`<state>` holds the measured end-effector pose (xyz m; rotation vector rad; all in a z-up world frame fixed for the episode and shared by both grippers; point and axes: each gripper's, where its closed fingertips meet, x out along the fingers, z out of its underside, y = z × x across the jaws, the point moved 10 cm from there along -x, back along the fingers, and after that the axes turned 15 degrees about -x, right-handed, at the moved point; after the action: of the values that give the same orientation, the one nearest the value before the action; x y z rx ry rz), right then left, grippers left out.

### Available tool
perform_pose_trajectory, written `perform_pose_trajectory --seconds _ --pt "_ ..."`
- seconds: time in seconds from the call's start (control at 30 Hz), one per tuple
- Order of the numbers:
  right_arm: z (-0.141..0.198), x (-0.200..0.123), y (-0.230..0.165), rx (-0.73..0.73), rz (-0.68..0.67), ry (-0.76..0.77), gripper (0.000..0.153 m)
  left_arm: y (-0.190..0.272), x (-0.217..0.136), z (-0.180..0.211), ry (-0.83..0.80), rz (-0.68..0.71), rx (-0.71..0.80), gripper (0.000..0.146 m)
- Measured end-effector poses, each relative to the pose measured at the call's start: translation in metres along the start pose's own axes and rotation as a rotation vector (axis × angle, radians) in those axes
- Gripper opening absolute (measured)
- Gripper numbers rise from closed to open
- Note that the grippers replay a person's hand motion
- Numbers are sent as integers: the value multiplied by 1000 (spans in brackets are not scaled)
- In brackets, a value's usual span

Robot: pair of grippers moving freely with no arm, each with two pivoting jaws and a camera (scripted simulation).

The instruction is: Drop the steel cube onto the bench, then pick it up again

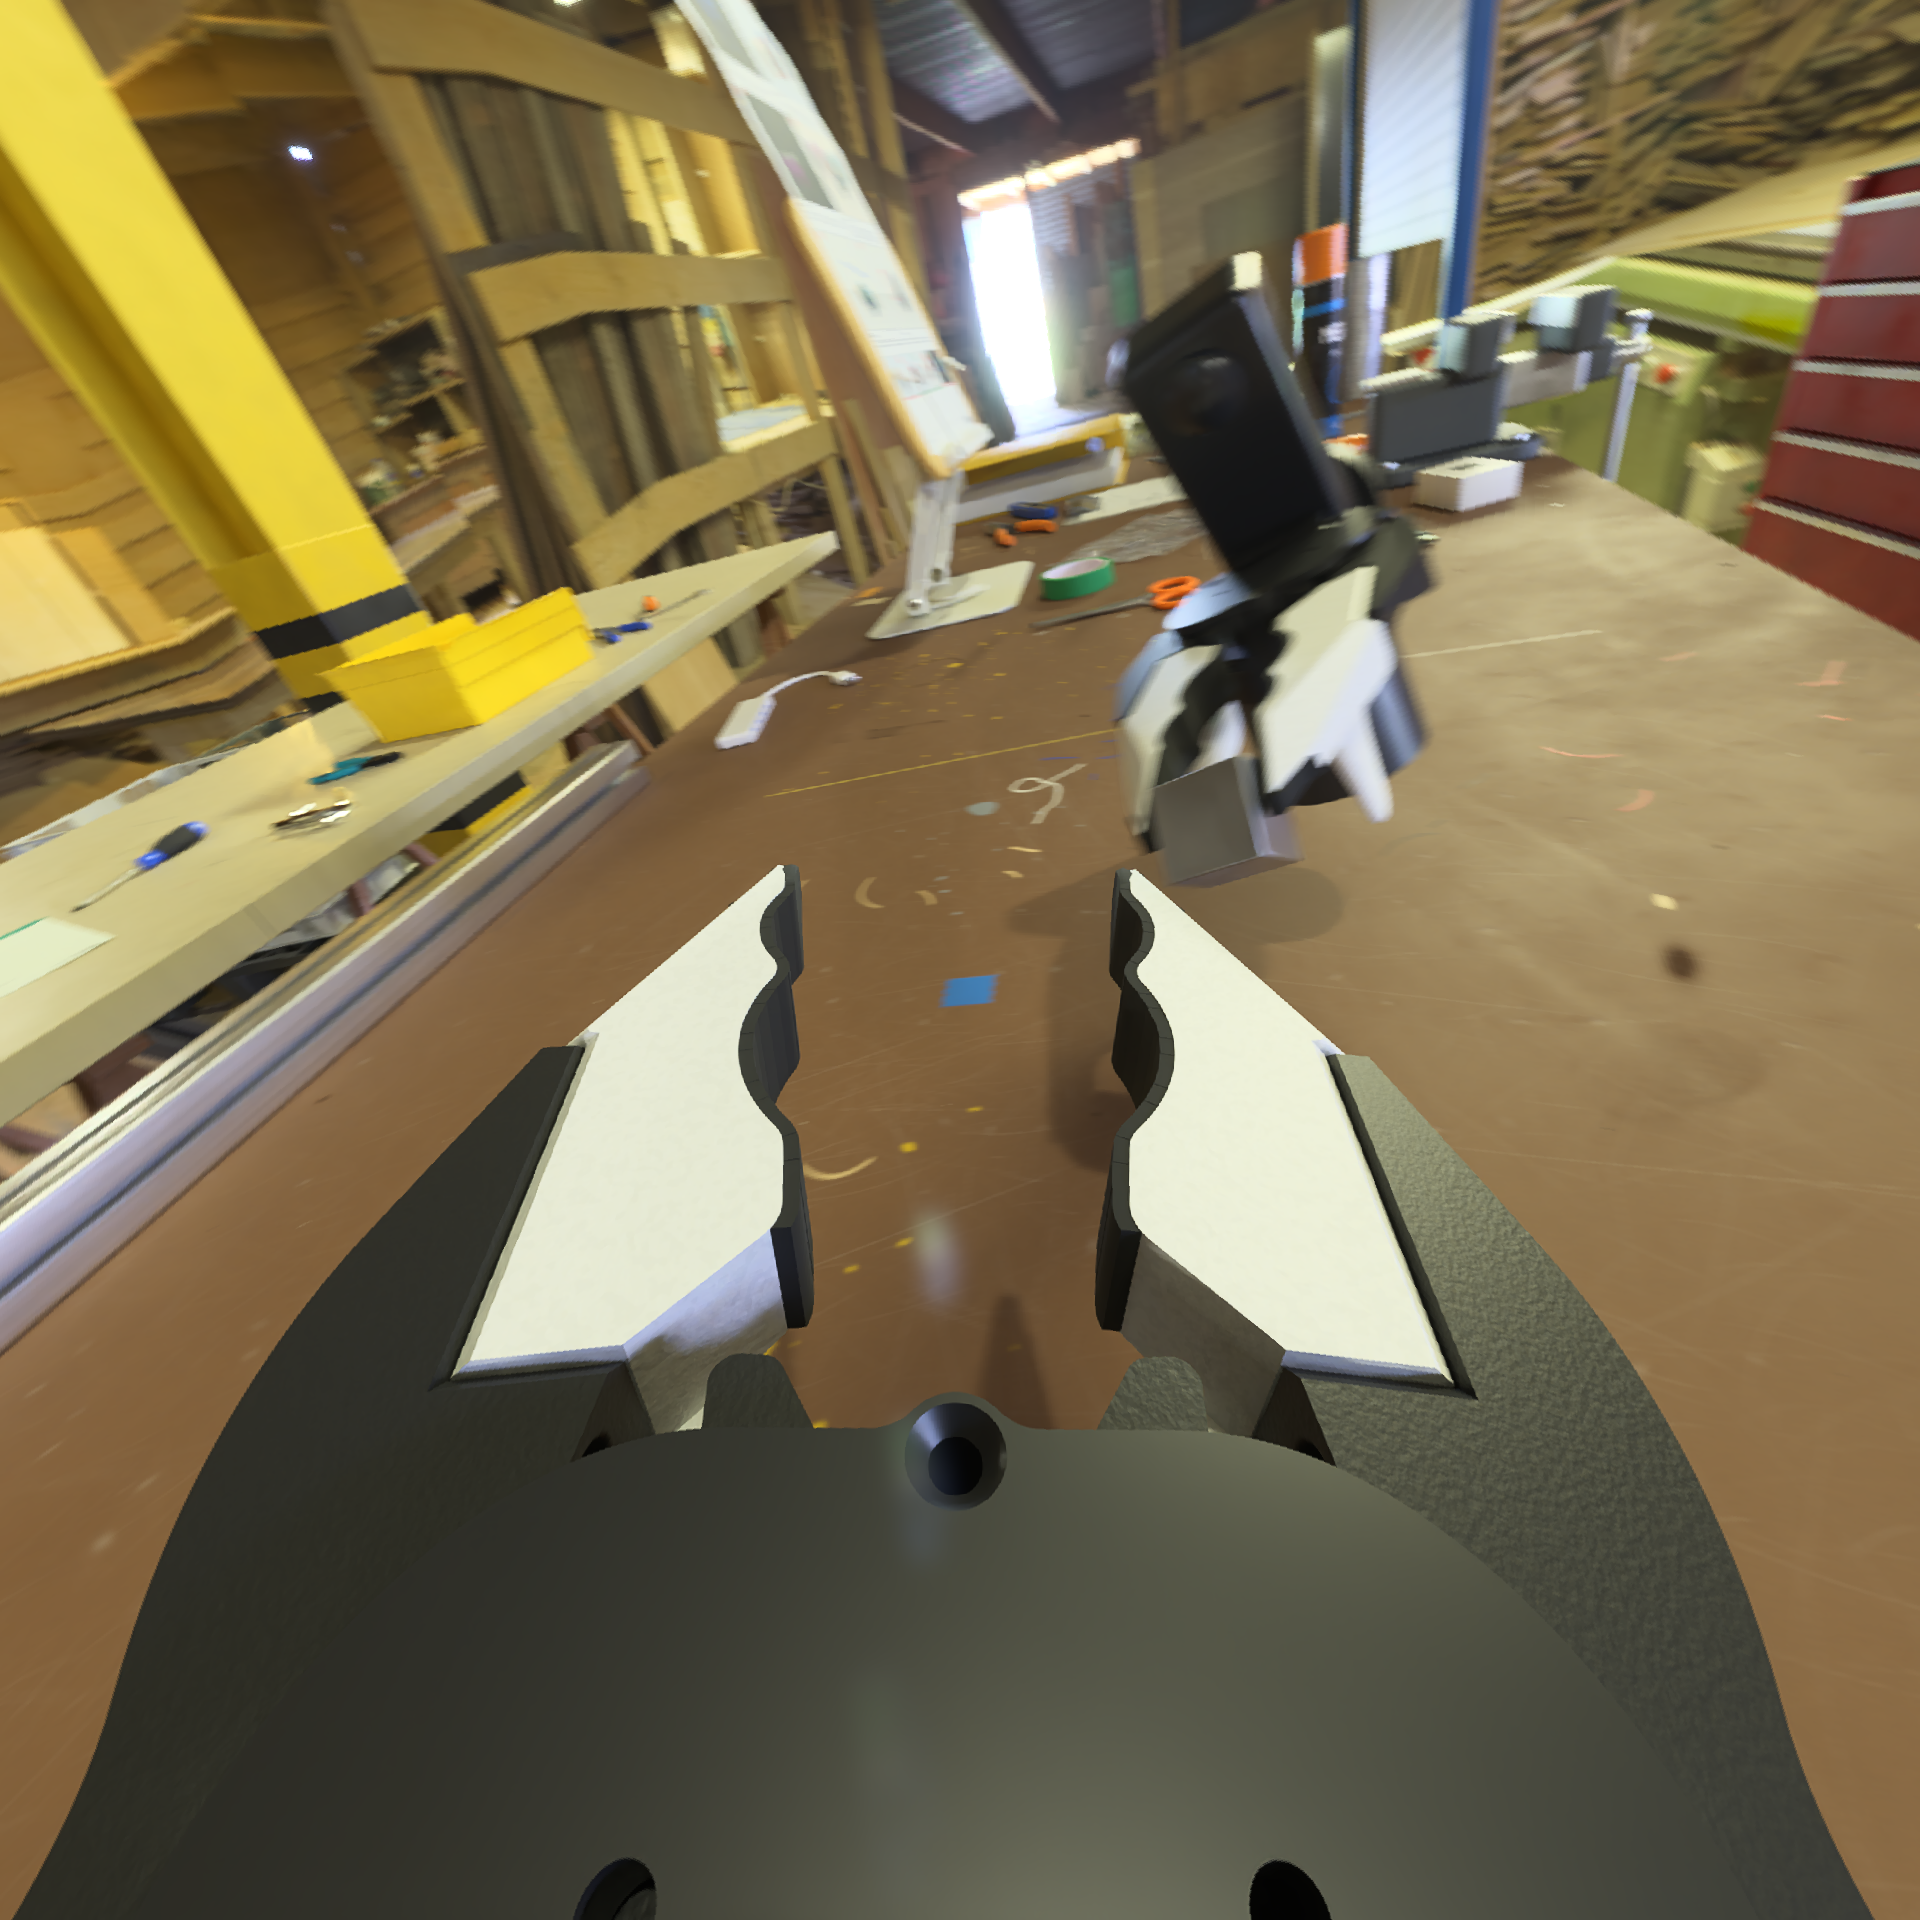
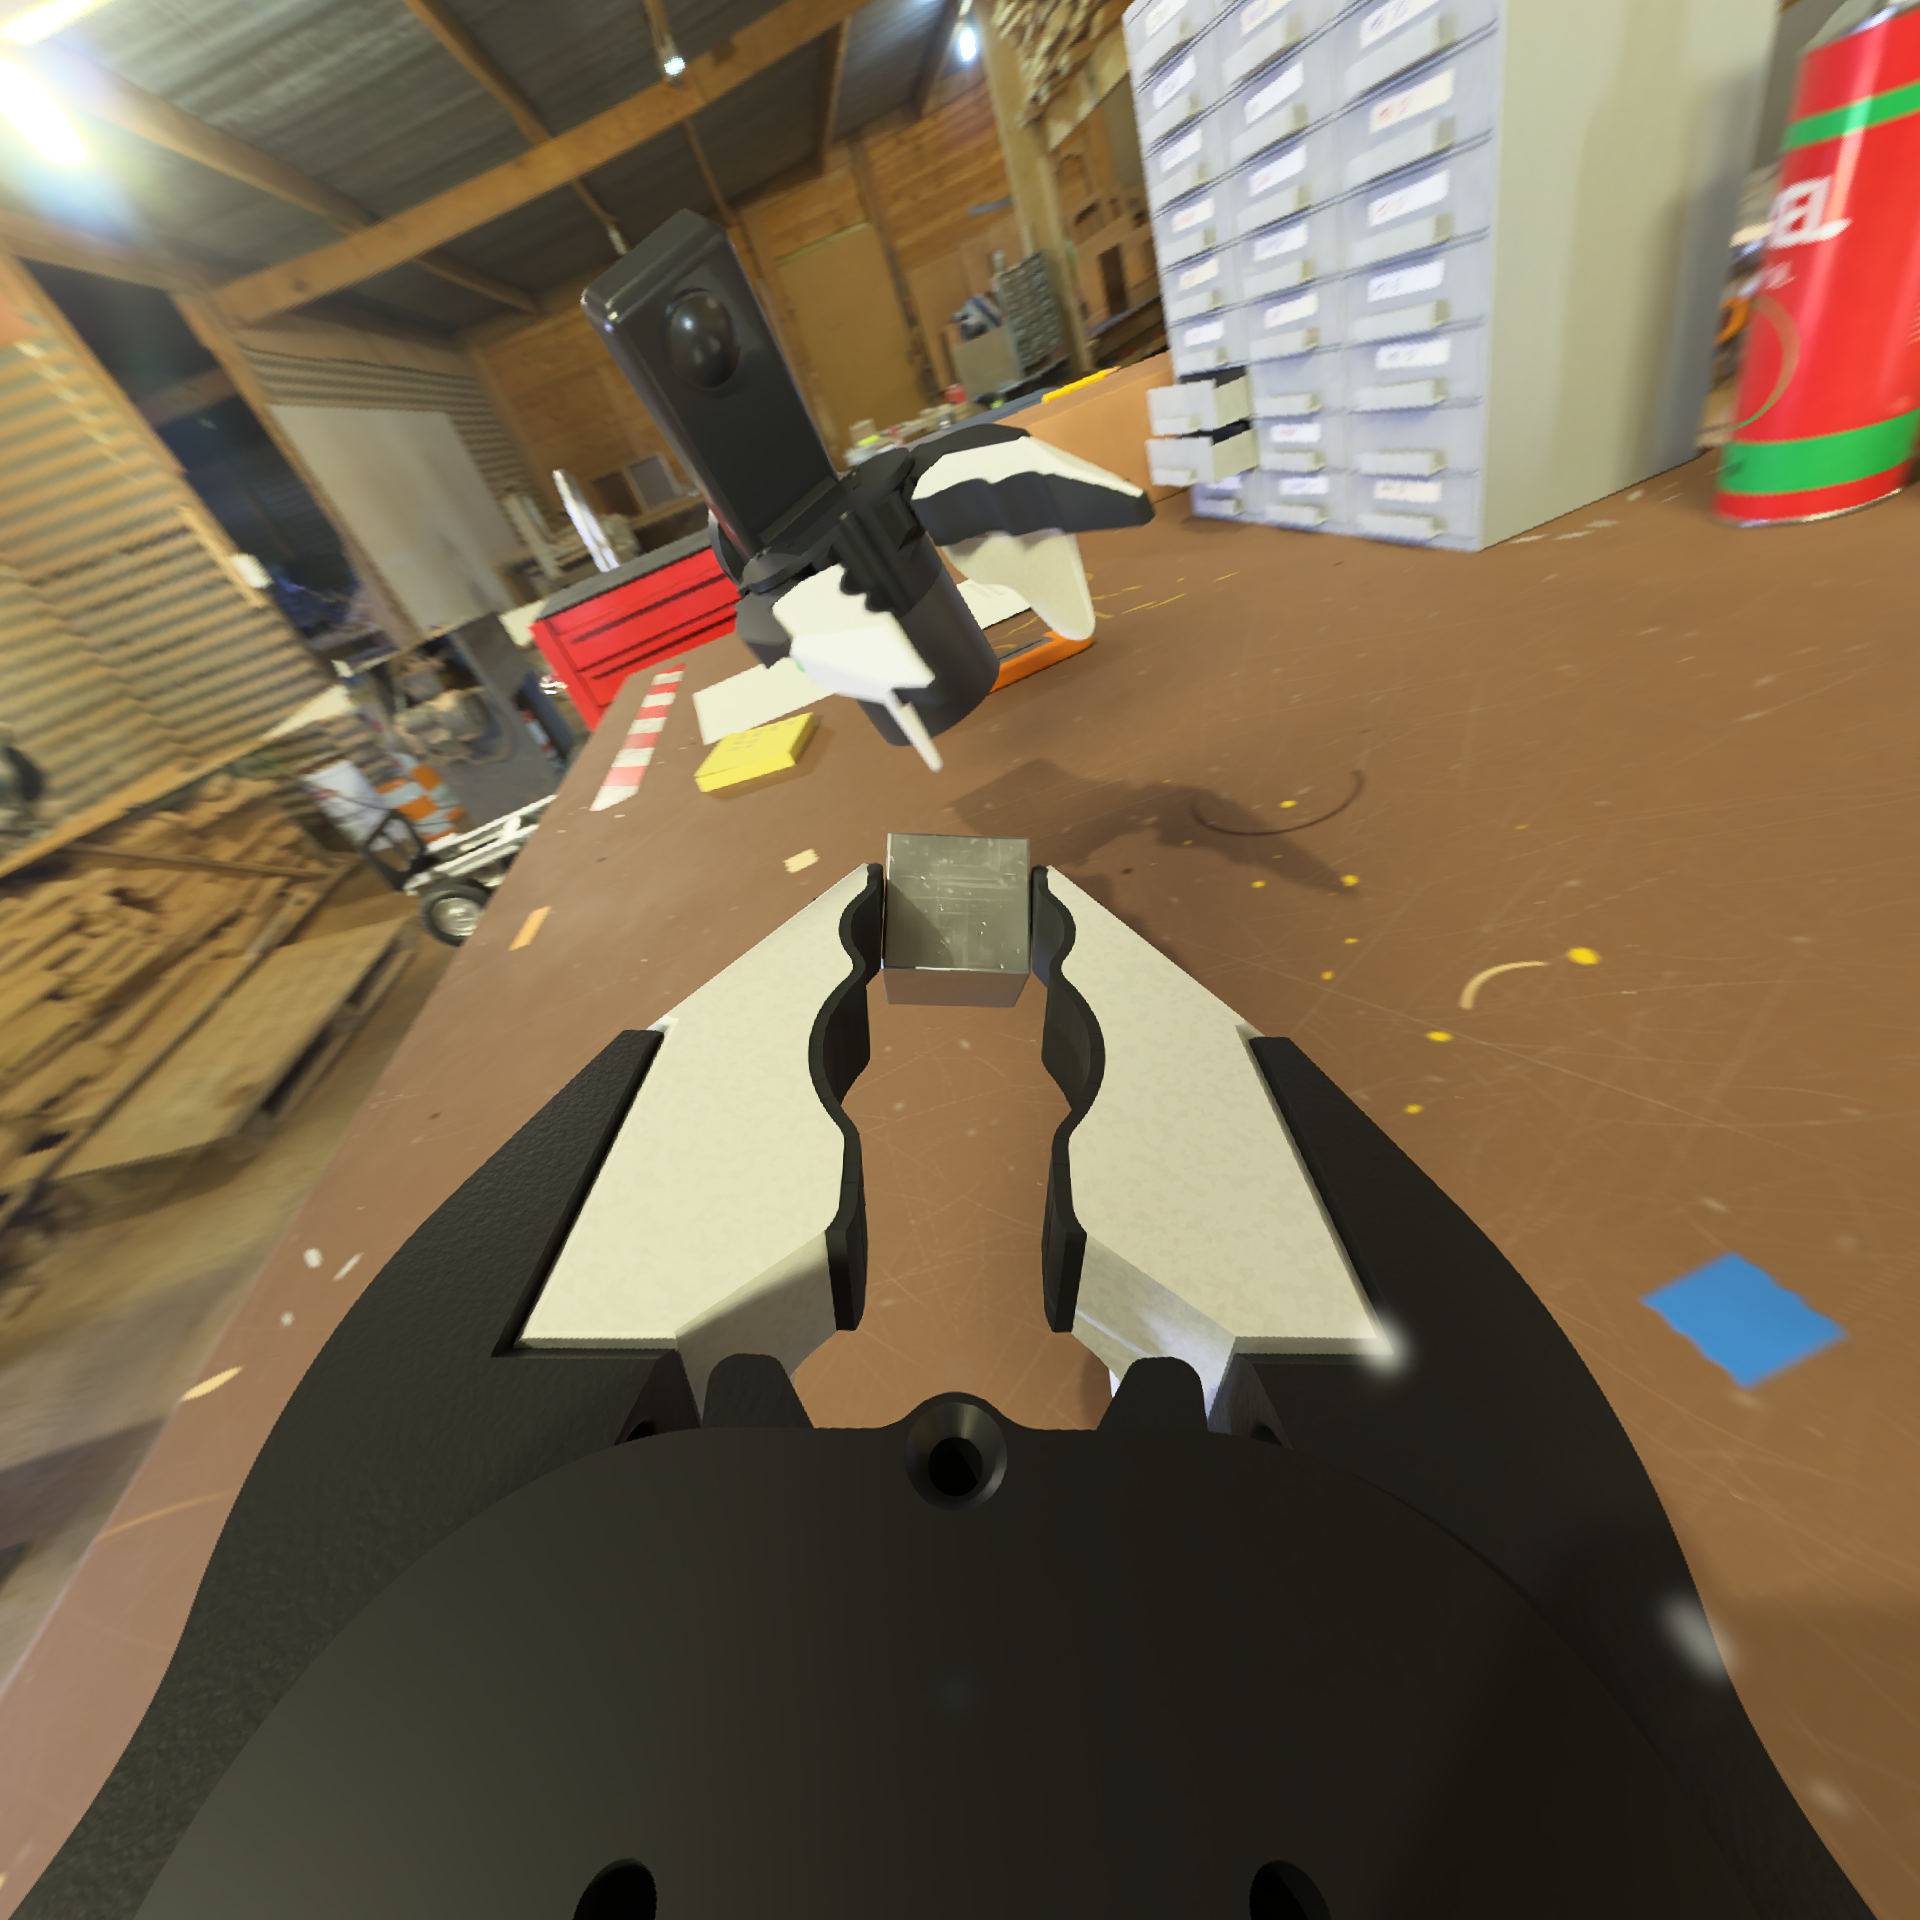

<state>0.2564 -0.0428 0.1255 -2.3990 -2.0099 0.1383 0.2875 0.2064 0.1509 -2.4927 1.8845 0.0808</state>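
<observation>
The steel cube (image 2: 956, 914) is a small shiny grey block held between the tips of my right gripper (image 2: 956, 878), which is shut on it a little above the brown bench (image 2: 1455, 1143). In the left wrist view the same cube (image 1: 1221, 826) hangs in the right gripper (image 1: 1236, 790) just above the bench, casting a shadow. My left gripper (image 1: 956, 883) is open and empty, low over the bench, short of the cube and to its left. The left gripper also shows far off in the right wrist view (image 2: 997, 665).
A blue patch (image 1: 968, 990) marks the bench between my left fingers. A green tape roll (image 1: 1075, 577), orange scissors (image 1: 1169, 592) and a white adapter (image 1: 743, 722) lie farther on. A grey drawer cabinet (image 2: 1351, 270), red can (image 2: 1829, 291) and yellow block (image 2: 753, 753) stand beyond.
</observation>
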Motion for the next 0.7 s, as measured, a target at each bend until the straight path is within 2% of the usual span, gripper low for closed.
perform_pose_trajectory --seconds 0.13,0.3,0.53,0.7 --pt "7 12 2 67 -92 -13 28 35 9 9 -62 75 22 59" --pt "12 25 5 111 -178 -70 28 34 15 25 -248 49 52 57" --pt "12 39 7 122 -222 -115 28 36 12 30 -276 79 85 31" --pt "12 37 7 149 -220 -88 28 33 12 30 -270 105 43 16"
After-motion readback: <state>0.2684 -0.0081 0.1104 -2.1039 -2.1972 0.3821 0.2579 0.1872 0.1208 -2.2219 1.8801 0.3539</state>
